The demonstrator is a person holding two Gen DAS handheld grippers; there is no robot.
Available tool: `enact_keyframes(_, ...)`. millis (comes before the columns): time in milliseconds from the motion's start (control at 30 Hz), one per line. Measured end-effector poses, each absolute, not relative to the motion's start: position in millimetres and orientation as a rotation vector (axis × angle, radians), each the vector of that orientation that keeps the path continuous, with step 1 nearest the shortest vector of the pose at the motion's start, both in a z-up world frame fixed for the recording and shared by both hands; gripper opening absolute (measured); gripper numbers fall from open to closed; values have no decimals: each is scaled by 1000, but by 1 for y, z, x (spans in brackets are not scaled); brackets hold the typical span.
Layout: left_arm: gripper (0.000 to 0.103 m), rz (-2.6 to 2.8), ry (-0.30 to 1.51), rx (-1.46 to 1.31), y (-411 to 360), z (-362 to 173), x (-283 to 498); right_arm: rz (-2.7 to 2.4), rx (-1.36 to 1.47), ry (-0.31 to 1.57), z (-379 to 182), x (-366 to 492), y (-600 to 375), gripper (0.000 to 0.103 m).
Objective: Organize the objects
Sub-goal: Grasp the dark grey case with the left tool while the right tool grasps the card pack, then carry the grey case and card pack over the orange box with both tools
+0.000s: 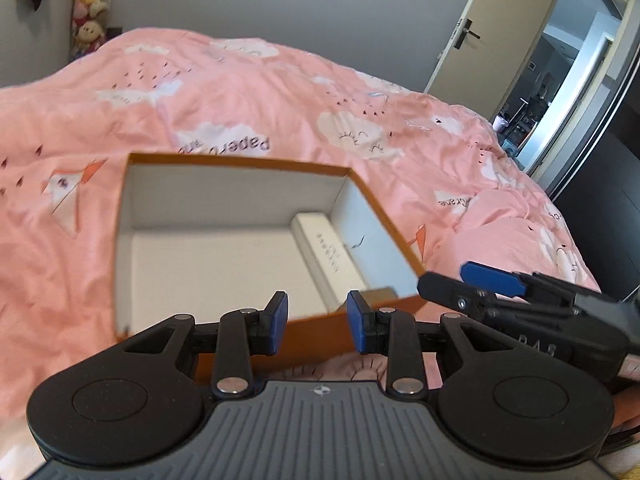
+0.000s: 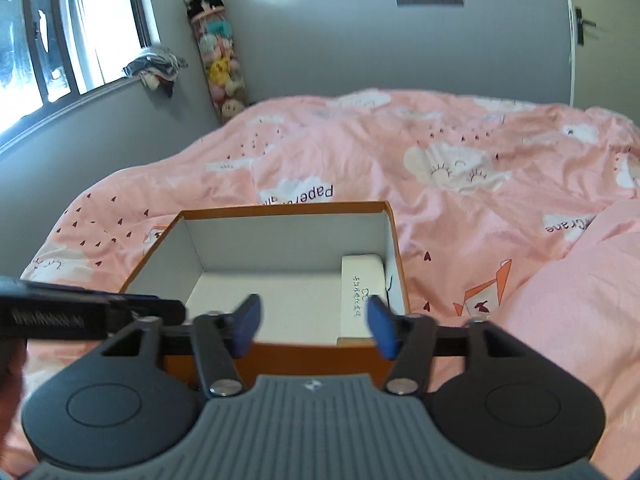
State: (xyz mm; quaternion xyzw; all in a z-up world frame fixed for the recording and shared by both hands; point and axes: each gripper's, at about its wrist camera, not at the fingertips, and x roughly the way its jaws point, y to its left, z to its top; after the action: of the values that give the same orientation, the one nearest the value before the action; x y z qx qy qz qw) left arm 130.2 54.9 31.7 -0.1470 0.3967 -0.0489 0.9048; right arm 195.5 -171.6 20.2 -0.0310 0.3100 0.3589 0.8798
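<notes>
Pink duvet (image 2: 460, 152), open orange box (image 2: 280, 356), white-lined

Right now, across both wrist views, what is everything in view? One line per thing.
box: one, orange outside, white inside, open, on the bed
small white box: one, white with print, inside the box against its right wall
duvet: one, pink with cloud prints, covers the bed
plush toys: a stack, mixed colours, far corner by the wall
clothes: one pile, dark and light, on the window sill
window: one, dark frame, left wall
door: one, cream, ajar, far right
left hand-held gripper: black, blue pads, empty, over the near wall of the box
right hand-held gripper: same, empty
</notes>
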Motion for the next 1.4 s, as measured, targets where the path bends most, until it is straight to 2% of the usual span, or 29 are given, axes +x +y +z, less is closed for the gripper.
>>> enact_keyframes(267, 36, -80, 882, -332, 84, 27, 92, 761, -112, 807, -6, 168, -170, 64)
enact_keyframes(300, 36, -83, 890, -336, 85, 26, 89, 764, -117, 833, -9, 165, -169, 62)
enact_keyframes(367, 36, -102, 915, -361, 87, 21, 81, 769, -138, 879, -17, 158, -166, 51)
enact_keyframes(433, 36, -117, 960, -388, 86, 14, 76, 788, -148, 927, -24, 152, -164, 46)
enact_keyframes(533, 36, -124, 1025, -427, 83, 3, 68, 814, -153, 991, -33, 144, -165, 45)
enact_keyframes(600, 38, -127, 1064, -457, 79, -5, 62, 809, -160, 1038, -39, 138, -168, 45)
enact_keyframes(667, 55, -119, 1090, -501, 77, -12, 57, 806, -165, 1087, -45, 133, -172, 51)
enact_keyframes(700, 57, -105, 1101, -525, 78, -15, 55, 801, -161, 1106, -47, 130, -175, 54)
enact_keyframes(767, 59, -71, 1108, -554, 80, -19, 52, 800, -161, 1135, -51, 125, -177, 67)
enact_keyframes(867, 62, -51, 1124, -578, 81, -23, 50, 824, -179, 1187, -58, 118, -174, 76)
enact_keyframes(1033, 63, -78, 1170, -625, 77, -34, 51, 830, -178, 1285, -76, 120, -168, 75)
enact_keyframes(1133, 67, -64, 1191, -653, 77, -41, 53, 822, -162, 1301, -81, 124, -167, 75)
enact_keyframes(1300, 68, -73, 1207, -666, 74, -46, 56, 810, -169, 1327, -92, 127, -162, 69)
enact_keyframes(1400, 61, -91, 1273, -698, 71, -61, 60, 809, -168, 1335, -95, 128, -161, 66)
